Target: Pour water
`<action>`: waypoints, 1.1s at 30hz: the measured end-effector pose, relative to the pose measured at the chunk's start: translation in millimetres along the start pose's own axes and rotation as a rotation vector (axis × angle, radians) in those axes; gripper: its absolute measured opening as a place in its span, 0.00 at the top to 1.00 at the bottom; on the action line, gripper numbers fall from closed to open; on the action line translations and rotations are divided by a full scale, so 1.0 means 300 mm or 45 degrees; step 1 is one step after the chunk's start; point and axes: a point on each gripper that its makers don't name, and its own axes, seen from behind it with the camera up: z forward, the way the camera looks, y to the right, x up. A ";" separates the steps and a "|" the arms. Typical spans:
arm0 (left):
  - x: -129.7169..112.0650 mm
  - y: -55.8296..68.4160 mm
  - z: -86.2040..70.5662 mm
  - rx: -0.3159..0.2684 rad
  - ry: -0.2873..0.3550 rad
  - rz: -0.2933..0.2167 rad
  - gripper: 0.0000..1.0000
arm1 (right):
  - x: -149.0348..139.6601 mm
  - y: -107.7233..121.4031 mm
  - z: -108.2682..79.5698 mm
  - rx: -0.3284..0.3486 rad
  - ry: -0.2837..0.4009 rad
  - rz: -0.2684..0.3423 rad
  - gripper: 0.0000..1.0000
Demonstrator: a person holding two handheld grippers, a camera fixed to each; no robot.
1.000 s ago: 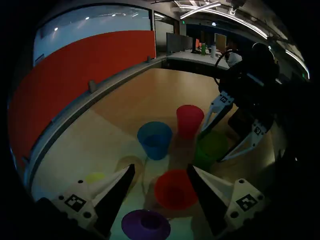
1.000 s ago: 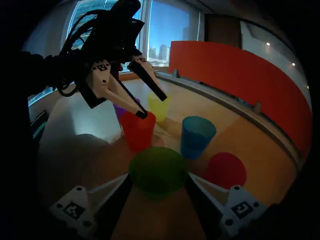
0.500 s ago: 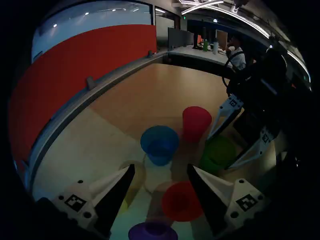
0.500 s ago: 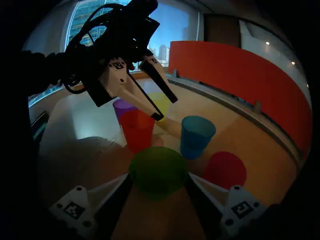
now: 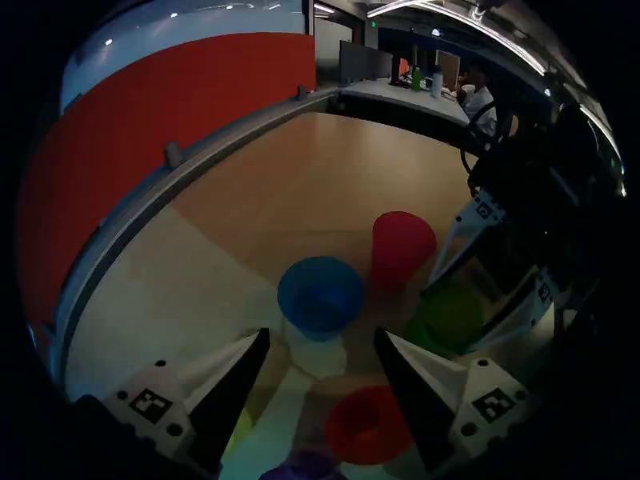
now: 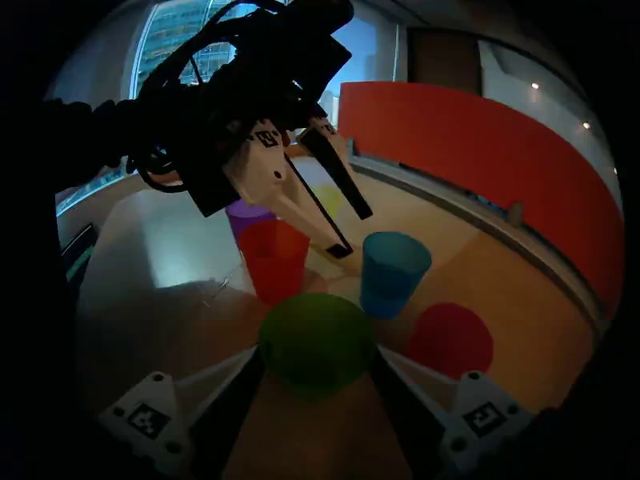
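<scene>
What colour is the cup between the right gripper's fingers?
The cup is green; it shows best in the right gripper view.

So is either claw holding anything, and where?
Left gripper: nothing, open. Right gripper straddles the green cup at its sides; a firm grip cannot be told.

Dim indoor scene, edges bowed by fisheye lenses.
In the right gripper view, daylight from glass windows (image 6: 376, 56) far left puts a pale sheen on the wooden tabletop (image 6: 160, 240); the near translucent green plastic cup (image 6: 316, 340) looks soft. In the left gripper view, white ceiling light strips (image 5: 512, 50) glow far right.
</scene>
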 end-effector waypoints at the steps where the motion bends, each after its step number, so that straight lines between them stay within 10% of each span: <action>1: 0.002 0.001 0.005 0.000 -0.005 -0.003 0.03 | -0.001 0.000 0.000 0.000 0.000 -0.001 0.09; 33: 0.054 0.017 0.135 0.048 -0.136 -0.008 0.03 | -0.001 -0.005 -0.001 0.008 0.010 0.004 0.09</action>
